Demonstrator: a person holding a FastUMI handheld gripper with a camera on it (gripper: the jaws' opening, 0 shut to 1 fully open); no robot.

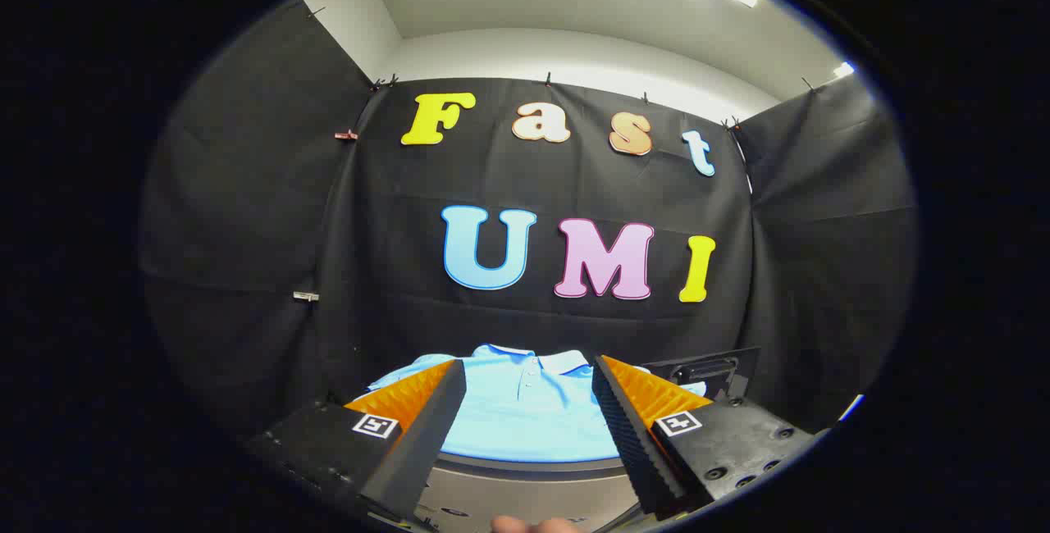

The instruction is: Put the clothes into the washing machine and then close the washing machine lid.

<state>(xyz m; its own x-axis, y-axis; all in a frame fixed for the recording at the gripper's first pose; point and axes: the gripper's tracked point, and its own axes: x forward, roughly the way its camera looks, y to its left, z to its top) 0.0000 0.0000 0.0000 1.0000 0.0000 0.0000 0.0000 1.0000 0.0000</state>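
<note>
Showing nearest: a fingertip (533, 525) below the tool (529, 377), whose fingers stand spread, pinching nothing. Between and just beyond them: a light blue polo shirt (525, 410), collar away from the tool, lying flat on a round grey surface (525, 461). Right of shirt: black hinged panel (705, 369). Beyond: black cloth wall (533, 320).

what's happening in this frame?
A person is holding the gripper over a light blue polo shirt that lies spread on a round surface, likely the washing machine's top. The fingers are open and apart, one on each side of the shirt's collar and button placket, pressing on nothing. A fingertip of the person shows just below the fingers. The shirt is not yet picked up.
</note>
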